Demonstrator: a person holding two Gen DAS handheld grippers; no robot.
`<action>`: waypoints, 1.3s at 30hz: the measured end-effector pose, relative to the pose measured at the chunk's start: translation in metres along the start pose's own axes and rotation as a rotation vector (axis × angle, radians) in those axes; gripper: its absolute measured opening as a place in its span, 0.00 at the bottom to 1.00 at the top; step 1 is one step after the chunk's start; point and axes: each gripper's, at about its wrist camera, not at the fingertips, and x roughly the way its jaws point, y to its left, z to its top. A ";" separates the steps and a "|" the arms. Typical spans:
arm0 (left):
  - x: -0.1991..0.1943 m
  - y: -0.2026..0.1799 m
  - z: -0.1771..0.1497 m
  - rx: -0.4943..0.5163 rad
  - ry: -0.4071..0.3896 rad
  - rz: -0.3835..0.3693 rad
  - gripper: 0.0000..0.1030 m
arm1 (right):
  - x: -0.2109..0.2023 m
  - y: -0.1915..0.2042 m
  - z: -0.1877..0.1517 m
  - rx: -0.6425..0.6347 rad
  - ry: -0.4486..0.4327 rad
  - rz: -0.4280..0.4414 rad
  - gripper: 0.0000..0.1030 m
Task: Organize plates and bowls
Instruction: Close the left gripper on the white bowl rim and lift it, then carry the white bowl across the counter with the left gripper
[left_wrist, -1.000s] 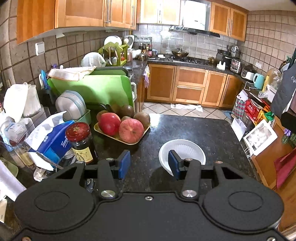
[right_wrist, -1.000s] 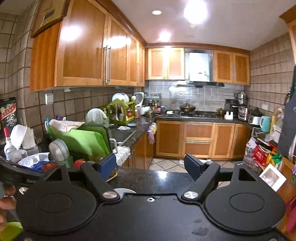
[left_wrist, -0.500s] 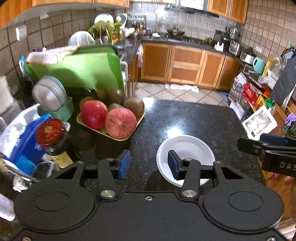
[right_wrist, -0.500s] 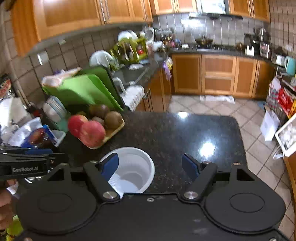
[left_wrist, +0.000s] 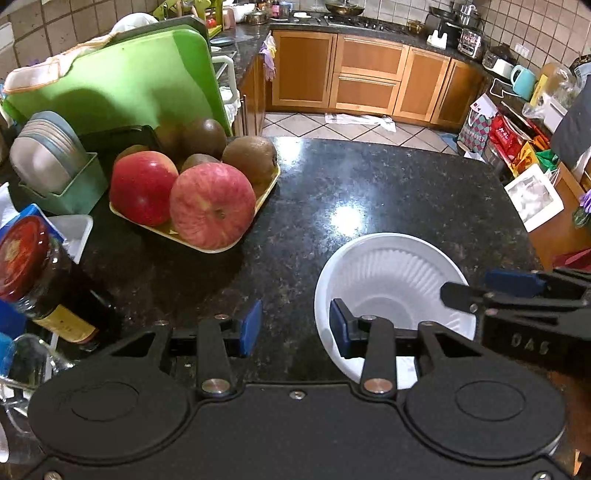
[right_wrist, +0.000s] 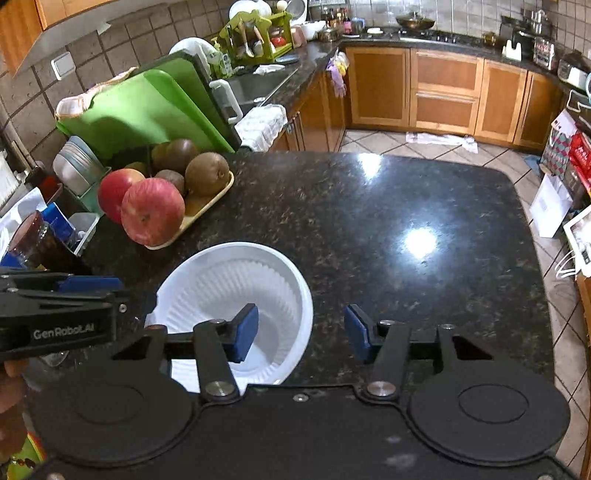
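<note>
Right claw (right_wrist: 301, 334) unclenched (just narrowing), astride white bowl (right_wrist: 236, 291) rim, left claw (left_wrist: 293, 328) likewise.

Fruit tray (left_wrist: 221, 248) (apples, kiwis), jar (left_wrist: 40, 280)

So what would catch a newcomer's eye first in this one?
The white ribbed bowl on the dark speckled counter, with both tongs straddling opposite sides of its rim, jaws closing but not yet gripping: the left tongs on one side, the right tongs on the other. Behind it to the left, a yellow tray holds two red apples and several kiwis, in front of a green cutting board.
</note>
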 end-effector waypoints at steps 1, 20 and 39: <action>0.002 0.000 0.001 0.001 0.004 -0.004 0.47 | 0.003 0.001 0.000 0.000 0.002 0.002 0.53; 0.028 -0.008 0.008 0.021 0.053 -0.027 0.25 | 0.026 0.006 -0.005 -0.039 0.067 -0.020 0.17; 0.001 -0.007 0.005 0.019 0.035 -0.046 0.16 | -0.005 0.014 -0.004 -0.042 0.028 -0.010 0.17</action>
